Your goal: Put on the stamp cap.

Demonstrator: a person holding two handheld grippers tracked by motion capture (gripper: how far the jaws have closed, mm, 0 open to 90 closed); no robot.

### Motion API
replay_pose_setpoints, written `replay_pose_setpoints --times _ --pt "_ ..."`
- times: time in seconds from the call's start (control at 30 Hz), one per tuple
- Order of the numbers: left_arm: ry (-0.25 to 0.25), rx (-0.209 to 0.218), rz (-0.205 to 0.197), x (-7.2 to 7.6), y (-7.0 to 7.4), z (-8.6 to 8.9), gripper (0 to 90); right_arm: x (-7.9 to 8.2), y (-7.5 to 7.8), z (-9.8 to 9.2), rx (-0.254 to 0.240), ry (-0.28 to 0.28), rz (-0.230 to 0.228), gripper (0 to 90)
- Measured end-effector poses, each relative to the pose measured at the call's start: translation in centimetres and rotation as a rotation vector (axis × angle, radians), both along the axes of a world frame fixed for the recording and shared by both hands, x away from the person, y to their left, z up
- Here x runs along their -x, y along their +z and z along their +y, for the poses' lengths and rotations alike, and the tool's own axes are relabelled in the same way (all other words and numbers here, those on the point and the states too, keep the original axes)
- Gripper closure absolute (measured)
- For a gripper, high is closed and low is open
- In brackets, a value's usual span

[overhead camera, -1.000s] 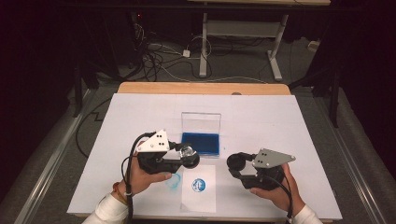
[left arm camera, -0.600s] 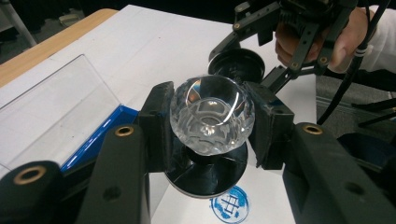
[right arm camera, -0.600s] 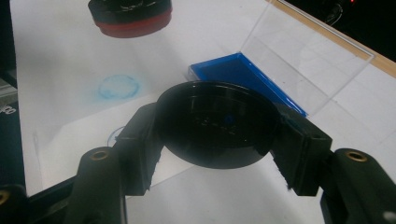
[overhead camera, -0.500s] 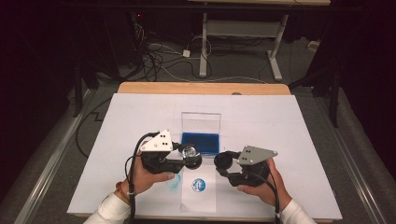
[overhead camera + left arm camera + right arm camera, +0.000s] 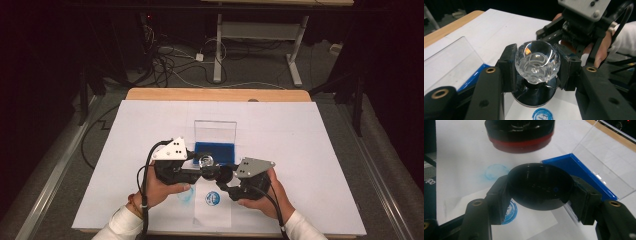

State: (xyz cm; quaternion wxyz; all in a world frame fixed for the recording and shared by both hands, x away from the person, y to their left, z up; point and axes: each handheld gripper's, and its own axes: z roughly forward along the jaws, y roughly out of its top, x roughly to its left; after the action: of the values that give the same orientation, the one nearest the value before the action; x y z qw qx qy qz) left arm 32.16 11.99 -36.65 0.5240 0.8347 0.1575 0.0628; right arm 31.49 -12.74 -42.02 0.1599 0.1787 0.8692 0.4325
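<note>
The left gripper [image 5: 537, 67] grasps a clear faceted glass knob [image 5: 537, 63] on a black base. The right gripper [image 5: 539, 195] grips a black round cap [image 5: 539, 187], its underside hidden.

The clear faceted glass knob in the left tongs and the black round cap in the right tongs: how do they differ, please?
The clear faceted glass knob is transparent and ball-shaped; the black round cap is opaque and a hollow bowl. The knob sits on a dark base; the cap is alone. Both are clamped between tongs.

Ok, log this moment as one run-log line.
left gripper: shut on stamp | right gripper: shut on black cap | cap beside stamp, above paper
</note>
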Motion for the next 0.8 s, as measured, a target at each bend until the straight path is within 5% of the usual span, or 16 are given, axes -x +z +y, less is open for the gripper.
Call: replay_pose_setpoints --times 0.3,0.8 --pt "-0.013 0.006 0.009 0.0 -0.4 -1.0 54.5 0.1 0.1 1.5 -0.03 0.034 -0.011 38.8" --pt "-0.009 0.011 0.014 -0.2 -1.0 -1.0 54.5 0.3 0.2 1.5 -0.045 0.025 -0.01 38.8"
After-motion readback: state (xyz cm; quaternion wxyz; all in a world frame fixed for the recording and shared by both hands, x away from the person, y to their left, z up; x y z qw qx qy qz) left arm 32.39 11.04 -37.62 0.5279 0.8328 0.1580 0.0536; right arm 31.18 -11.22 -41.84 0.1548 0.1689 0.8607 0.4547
